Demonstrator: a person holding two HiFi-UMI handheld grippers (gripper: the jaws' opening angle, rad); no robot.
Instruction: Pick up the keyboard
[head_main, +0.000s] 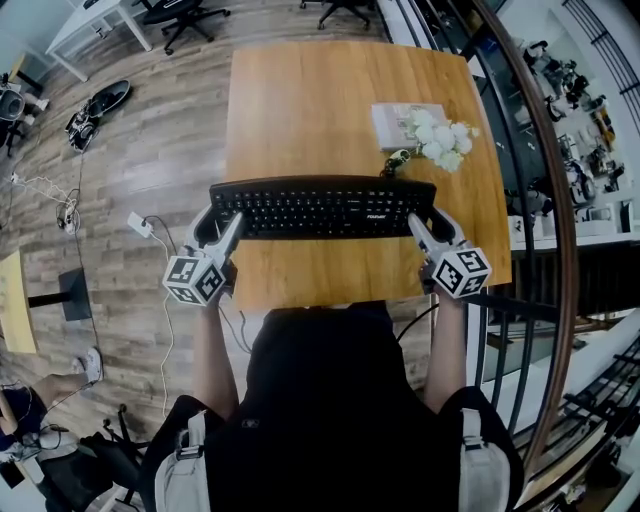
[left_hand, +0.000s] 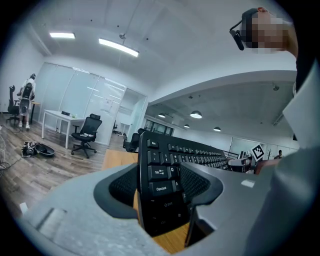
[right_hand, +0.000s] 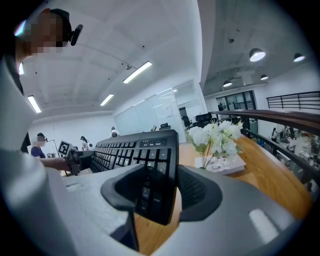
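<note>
Wooden table (head_main: 300, 110), long black keyboard (head_main: 320, 208), left gripper (head_main: 220, 220) and right gripper (head_main: 432, 224) fingers (left_hand: 200, 182) clamping its ends

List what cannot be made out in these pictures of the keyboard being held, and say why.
- Print on the white book under the flowers: head view, too small.
- Key legends on the keyboard: head view, too small.
- Keys at its ends: gripper views, covered by the left gripper and right gripper, both closed on it.
- Table beneath the keyboard: head view, hidden by it.
</note>
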